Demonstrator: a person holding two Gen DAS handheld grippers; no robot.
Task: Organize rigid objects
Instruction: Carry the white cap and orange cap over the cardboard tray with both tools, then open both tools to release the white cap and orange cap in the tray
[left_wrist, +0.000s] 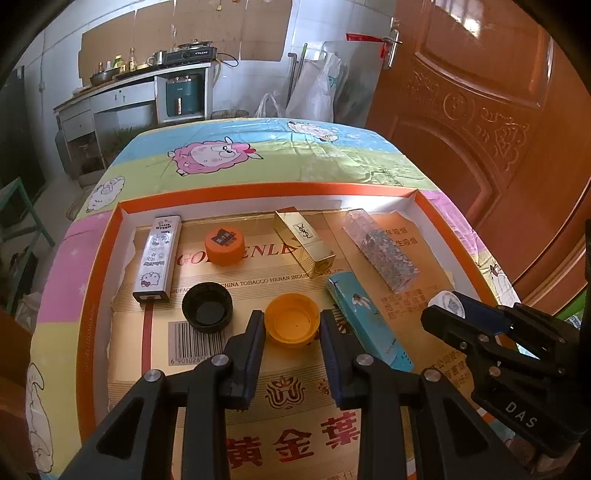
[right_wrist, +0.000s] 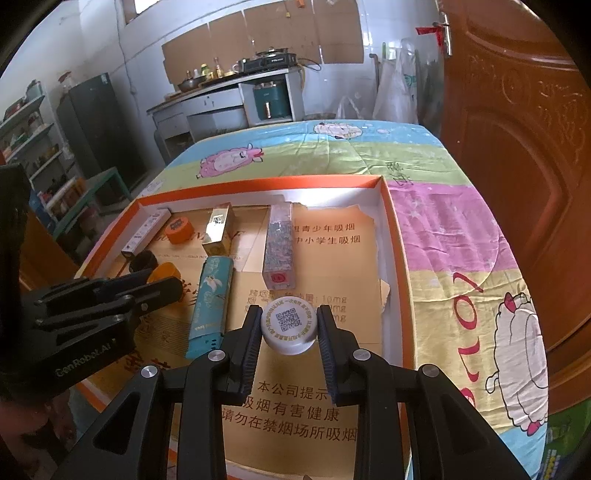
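Here the left tongs (left_wrist: 291, 325) are closed on the yellow cap (left_wrist: 291, 320), hollow side up. The right tongs (right_wrist: 289, 325) are closed on the white cap (right_wrist: 289, 324), printed top up. Between the two tongs lies the teal box (right_wrist: 210, 306) in the orange tray (right_wrist: 397, 236), its long axis running away from them.

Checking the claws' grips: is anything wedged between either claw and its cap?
Nothing visible. The left claw pinches the yellow cap directly; the right claw pinches the white cap directly.
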